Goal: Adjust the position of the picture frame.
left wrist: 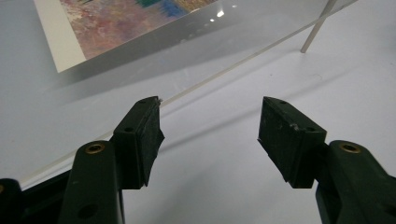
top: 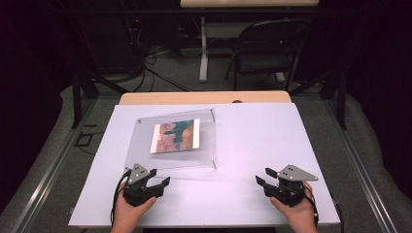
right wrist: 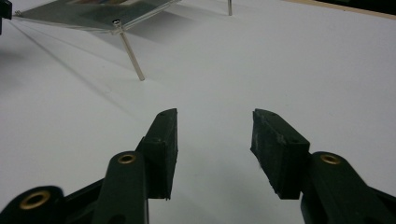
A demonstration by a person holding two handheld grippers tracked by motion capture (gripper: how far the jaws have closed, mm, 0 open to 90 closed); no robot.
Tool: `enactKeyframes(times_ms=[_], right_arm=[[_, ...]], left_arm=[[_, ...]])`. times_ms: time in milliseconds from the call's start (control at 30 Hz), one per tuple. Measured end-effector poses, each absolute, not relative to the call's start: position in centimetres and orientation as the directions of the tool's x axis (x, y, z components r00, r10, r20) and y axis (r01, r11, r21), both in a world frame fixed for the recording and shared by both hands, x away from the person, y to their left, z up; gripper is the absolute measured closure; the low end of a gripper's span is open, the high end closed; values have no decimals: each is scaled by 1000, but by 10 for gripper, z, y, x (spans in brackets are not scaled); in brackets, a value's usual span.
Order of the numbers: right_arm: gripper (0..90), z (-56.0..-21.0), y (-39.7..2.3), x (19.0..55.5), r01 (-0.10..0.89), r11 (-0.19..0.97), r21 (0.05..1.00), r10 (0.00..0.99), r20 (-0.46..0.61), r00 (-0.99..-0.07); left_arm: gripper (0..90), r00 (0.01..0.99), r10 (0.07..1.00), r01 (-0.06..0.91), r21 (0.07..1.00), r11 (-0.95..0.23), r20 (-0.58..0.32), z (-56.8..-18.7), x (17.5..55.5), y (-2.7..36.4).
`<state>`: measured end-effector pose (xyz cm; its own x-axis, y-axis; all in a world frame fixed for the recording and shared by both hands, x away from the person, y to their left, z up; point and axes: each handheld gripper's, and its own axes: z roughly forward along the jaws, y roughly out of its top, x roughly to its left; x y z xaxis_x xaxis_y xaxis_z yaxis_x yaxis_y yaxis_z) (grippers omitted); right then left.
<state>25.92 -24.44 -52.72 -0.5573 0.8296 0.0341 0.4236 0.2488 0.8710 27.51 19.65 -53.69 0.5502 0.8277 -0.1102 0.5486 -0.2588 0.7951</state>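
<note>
white table (top: 252,145) carries everything. clear acrylic frame (top: 170,155) with a colour print (top: 175,135) sits left of centre on thin metal legs (right wrist: 132,56), tilted up toward the far edge. your left gripper (top: 158,180) is just beside its near edge, jaws wide, nothing between. your right gripper (top: 262,176) is well apart to the right, jaws wide too, empty.

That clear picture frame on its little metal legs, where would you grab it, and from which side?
Probably by the near edge of the frame, coming in low from the person's side. The clear panel is thin and flat, and its pins lift it off the table, leaving a gap for one jaw beneath. The open left tongs already sit by that edge.
</note>
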Motion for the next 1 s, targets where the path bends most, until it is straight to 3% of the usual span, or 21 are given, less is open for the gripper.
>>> enactKeyframes(times_ms=[433,567,667,1000], right_arm=[[561,-527,-246,265,433,234,871,820,63,-569],[553,-525,-242,269,470,183,863,797,150,-585],[556,-525,-241,270,482,184,857,798,157,-583],[545,-524,-235,280,465,190,865,783,153,-603]], left_arm=[[381,548,822,577,782,-235,-158,-541,281,199],[377,535,829,577,787,-218,-163,-541,279,204],[376,523,831,587,787,-190,-189,-541,281,205],[441,515,829,617,765,-182,-219,-544,286,209]])
